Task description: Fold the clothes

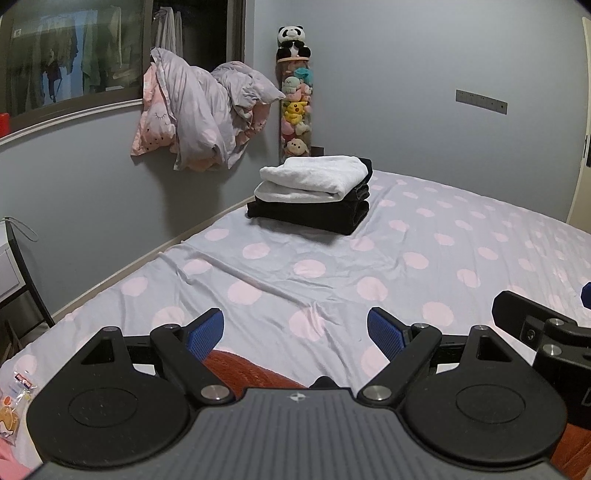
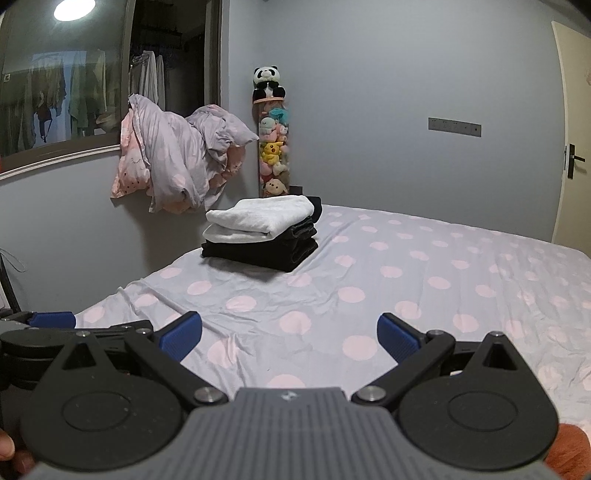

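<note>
Folded stack [image 1: 314,192] sits far left on bed [image 1: 424,229], keeping near sheet free; left gripper [image 1: 295,332] and right gripper [image 2: 290,334] jaws released, holding nothing.

A bed sheet [image 1: 332,258], lilac with pale pink dots and lightly creased, covers the mattress. Bundled bedding [image 1: 207,122] in grey and pink is heaped against the wall below a dark window [image 1: 74,55], whose glass reflects hanging laundry and, in the right wrist view, a round ceiling light [image 2: 74,9]. In the corner stands a tall clear tube packed with plush toys [image 1: 295,110], among them a yellow one, and a panda plush [image 1: 291,38] sits on top. A grey socket strip [image 1: 481,101] is fixed to the pale blue wall. A cream door with a dark handle [image 2: 574,162] closes the right side. A snack packet [image 1: 14,406] lies at the near left edge
</note>
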The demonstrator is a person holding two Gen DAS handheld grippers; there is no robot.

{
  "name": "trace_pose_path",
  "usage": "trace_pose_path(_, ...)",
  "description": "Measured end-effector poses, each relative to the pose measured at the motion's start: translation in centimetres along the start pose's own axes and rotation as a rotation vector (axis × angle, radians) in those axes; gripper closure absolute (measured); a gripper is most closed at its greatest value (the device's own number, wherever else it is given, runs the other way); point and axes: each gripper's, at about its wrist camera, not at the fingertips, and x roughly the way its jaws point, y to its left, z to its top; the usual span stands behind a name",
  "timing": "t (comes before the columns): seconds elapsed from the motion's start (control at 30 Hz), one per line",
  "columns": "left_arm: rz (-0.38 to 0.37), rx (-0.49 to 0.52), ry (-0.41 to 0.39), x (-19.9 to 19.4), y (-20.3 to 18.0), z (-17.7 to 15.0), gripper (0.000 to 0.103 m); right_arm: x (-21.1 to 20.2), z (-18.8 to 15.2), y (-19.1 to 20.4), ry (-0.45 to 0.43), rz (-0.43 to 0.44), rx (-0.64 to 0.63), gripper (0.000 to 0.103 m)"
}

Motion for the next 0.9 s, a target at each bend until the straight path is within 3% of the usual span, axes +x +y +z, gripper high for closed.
trace_pose_path(0.9,-0.005,0.011,0.001,0.03,-0.31,-0.05,0.003,0.01,-0.14,-0.87,0.014,0.013,0.037,0.001)
